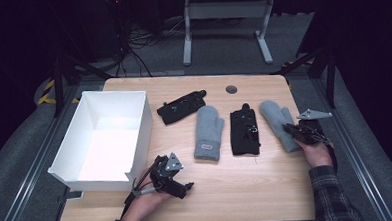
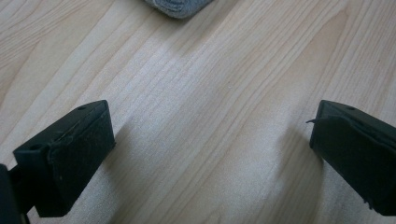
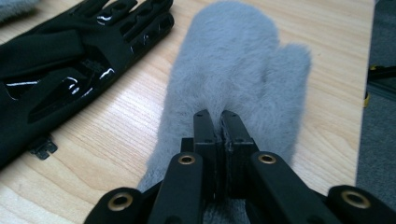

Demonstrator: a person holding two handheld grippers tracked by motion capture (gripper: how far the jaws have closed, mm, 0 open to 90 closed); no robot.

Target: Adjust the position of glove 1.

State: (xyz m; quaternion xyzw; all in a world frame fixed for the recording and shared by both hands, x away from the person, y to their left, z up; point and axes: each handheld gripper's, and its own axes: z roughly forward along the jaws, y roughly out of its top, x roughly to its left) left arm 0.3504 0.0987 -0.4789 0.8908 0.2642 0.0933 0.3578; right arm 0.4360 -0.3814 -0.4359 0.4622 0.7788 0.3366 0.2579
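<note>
My right gripper (image 3: 219,122) is pinched tight on the fluffy grey mitten (image 3: 243,70) lying flat at the bench's (image 1: 247,188) right side, beside a black glove (image 1: 245,132). My left gripper (image 2: 210,154) stands wide open with nothing held, over bare wood near the white box (image 1: 102,139).

Fluffy grey mitten (image 3: 238,70) flat on table's right side, fingertips away.

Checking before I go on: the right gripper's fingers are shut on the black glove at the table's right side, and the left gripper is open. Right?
Not quite. The right gripper is shut on the grey mitten, not the black glove beside it; the right gripper view shows this. The left gripper is open over bare table.
</note>
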